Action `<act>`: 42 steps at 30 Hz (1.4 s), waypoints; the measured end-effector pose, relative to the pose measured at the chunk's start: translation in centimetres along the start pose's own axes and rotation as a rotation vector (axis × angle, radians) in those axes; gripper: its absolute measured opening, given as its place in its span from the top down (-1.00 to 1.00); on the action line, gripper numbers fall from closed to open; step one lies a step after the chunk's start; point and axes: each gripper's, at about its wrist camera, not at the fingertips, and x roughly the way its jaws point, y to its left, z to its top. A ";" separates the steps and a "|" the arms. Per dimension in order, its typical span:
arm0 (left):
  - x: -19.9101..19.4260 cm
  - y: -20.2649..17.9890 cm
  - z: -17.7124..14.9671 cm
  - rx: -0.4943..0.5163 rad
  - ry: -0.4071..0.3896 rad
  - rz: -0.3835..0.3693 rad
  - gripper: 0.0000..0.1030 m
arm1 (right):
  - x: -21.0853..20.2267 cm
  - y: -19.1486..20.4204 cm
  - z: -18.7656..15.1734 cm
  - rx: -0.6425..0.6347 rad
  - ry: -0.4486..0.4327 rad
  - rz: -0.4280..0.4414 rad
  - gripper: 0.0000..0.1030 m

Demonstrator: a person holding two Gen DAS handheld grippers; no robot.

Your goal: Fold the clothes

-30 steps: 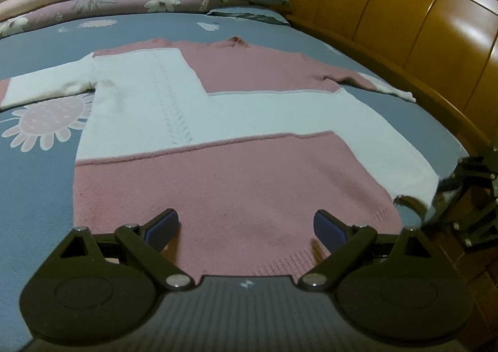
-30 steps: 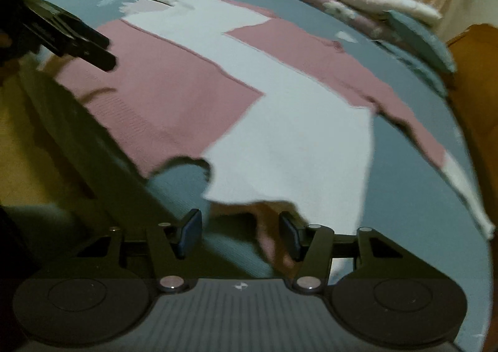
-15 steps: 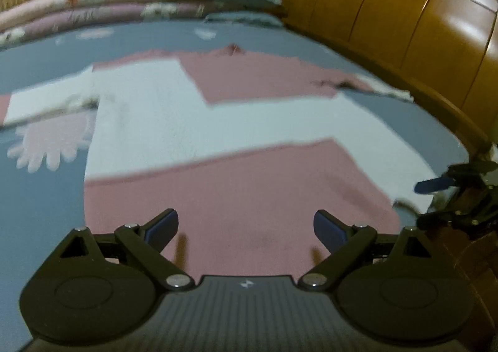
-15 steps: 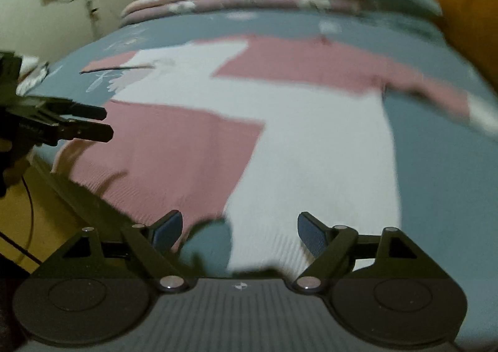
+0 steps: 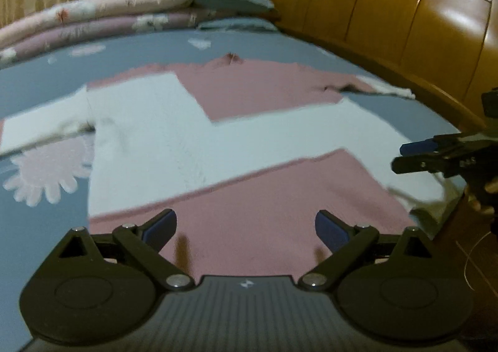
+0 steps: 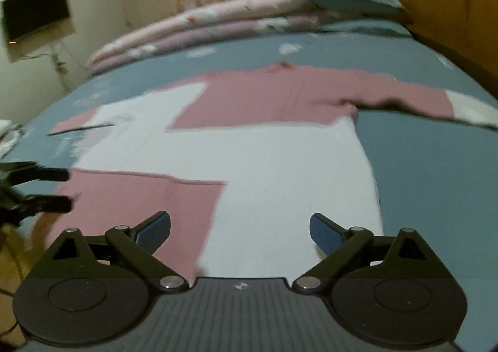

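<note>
Your sweater (image 5: 236, 140) lies flat on the bed (image 5: 37, 227), hem nearest both spread, empty hand-held grippers, left (image 5: 246, 227) and right (image 6: 239, 229), collar farthest.

We now see the right gripper (image 6: 239, 232) spread wide, squarely facing the sweater (image 6: 264, 159), whose hem corner seems flatter.

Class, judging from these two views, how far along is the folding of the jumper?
Done: the jumper lies flat on the bed, sleeves out. In hand: nothing; the left tongs and right tongs are open above its hem. Left: every fold.
</note>
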 end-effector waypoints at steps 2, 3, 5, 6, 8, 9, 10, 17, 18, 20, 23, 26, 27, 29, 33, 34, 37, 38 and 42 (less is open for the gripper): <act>0.9 0.3 -0.5 -0.004 0.015 -0.002 -0.90 | 1.0 -0.2 -0.4 0.013 0.020 -0.025 -1.00; 1.0 0.5 -0.6 -0.010 0.024 -0.008 -0.99 | 1.0 -0.1 -0.6 0.006 0.012 -0.026 -1.00; 0.9 0.8 -0.4 -0.027 0.043 -0.027 -0.99 | 1.3 0.4 -0.7 -0.015 0.021 -0.054 -1.00; 0.8 1.0 -0.4 -0.036 0.052 -0.037 -0.99 | 1.3 0.6 -0.8 -0.020 0.026 -0.069 -1.00; 0.6 1.8 -0.2 -0.085 0.064 -0.069 -0.99 | 1.4 1.0 -0.9 -0.026 0.038 -0.100 -1.00; 0.5 2.1 -0.1 -0.101 0.071 -0.083 -0.99 | 1.5 1.3 -0.8 -0.036 0.049 -0.113 -1.00; 0.4 2.3 -0.1 -0.107 0.082 -0.094 -0.99 | 1.7 1.6 -0.7 -0.059 0.069 -0.128 -1.00; -0.3 3.2 2.4 -0.127 0.177 -0.060 -0.98 | 1.7 1.5 1.9 -0.069 0.229 -0.116 -1.00; -0.3 3.7 3.3 -0.135 0.149 -0.047 -0.98 | 1.5 1.1 2.7 -0.030 0.221 -0.107 -1.00; 0.2 4.7 5.5 -0.149 0.097 -0.034 -0.98 | 1.3 0.1 4.9 0.041 0.155 -0.107 -1.00; 2.2 6.1 7.6 -0.179 0.074 -0.038 -0.98 | 2.5 -1.0 7.9 0.103 0.079 -0.095 -1.00; 3.2 6.9 7.0 -0.233 0.100 -0.031 -0.98 | 4.7 -1.8 9.3 0.134 0.063 -0.090 -1.00; 3.6 7.1 6.8 -0.251 0.109 -0.029 -0.98 | 5.4 -2.1 9.3 0.142 0.080 -0.092 -1.00; 4.3 7.6 6.4 -0.288 0.127 -0.025 -0.98 | 6.3 -2.7 8.9 0.159 0.124 -0.102 -1.00; 4.8 8.4 5.8 -0.360 0.156 -0.007 -0.99 | 6.1 -4.2 7.2 0.202 0.149 -0.095 -1.00; 4.7 8.5 5.9 -0.376 0.161 0.005 -0.99 | 5.9 -4.4 7.2 0.210 0.151 -0.084 -1.00; 4.9 8.4 7.0 -0.403 0.188 0.067 -0.98 | 6.2 -4.6 7.6 0.213 0.180 -0.071 -1.00; 5.0 8.3 7.6 -0.394 0.192 0.086 -0.98 | 6.4 -4.5 7.8 0.203 0.195 -0.073 -1.00; 5.6 8.0 10.2 -0.339 0.138 0.114 -0.98 | 6.9 -3.9 8.4 0.146 0.233 -0.073 -1.00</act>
